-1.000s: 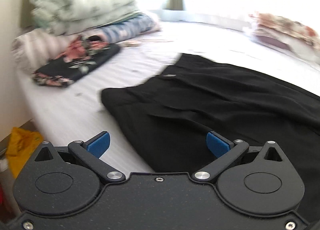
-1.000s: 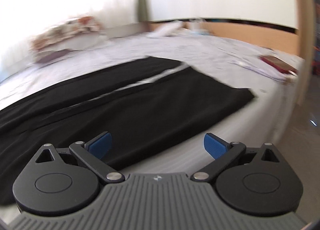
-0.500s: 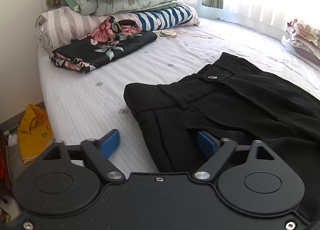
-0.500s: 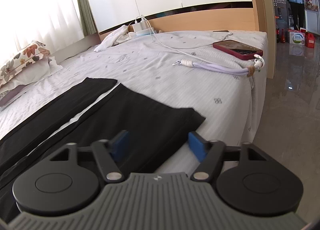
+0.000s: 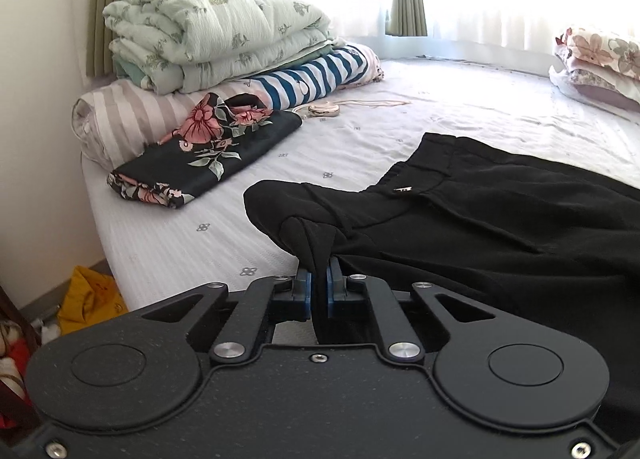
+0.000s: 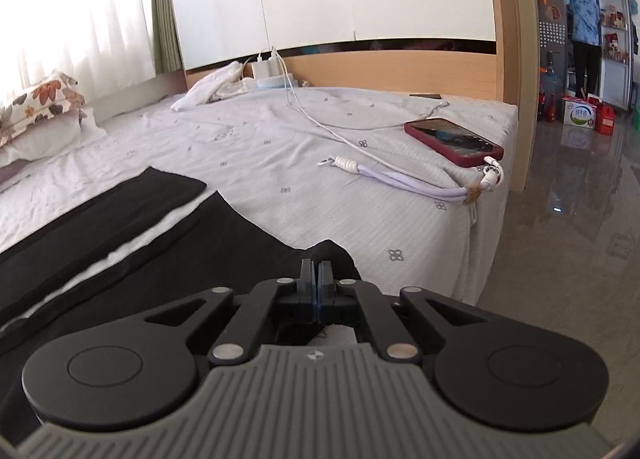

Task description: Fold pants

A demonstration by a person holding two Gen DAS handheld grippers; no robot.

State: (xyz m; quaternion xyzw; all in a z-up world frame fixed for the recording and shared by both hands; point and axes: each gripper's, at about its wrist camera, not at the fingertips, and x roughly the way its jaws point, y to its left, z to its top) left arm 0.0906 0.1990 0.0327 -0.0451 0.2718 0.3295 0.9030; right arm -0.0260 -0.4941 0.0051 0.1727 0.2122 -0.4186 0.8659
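Now both grippers are clenched on cloth; half a second back both sat with jaws apart over it. Left gripper has its blue pads pinched on a bunched tuft of the black pants at the near waistband corner, and the fabric rises in a small peak off the bed. Right gripper is closed on the near leg's hem corner, pads nearly touching, only a thin layer between them.

Pants lie flat along the near side of the mattress, waist toward the left hand, the two legs running side by side toward the right with a strip of sheet showing between them.

My read: the grasp step is done, one long edge is held at both ends. Next is likely a lift and carry of the near leg over the far one. Right grip looks shallow, so it could slip.

Further out: a floral folded garment and stacked quilts past the waist, well apart from it. Phone and its cable lie beyond the hems, not touching.
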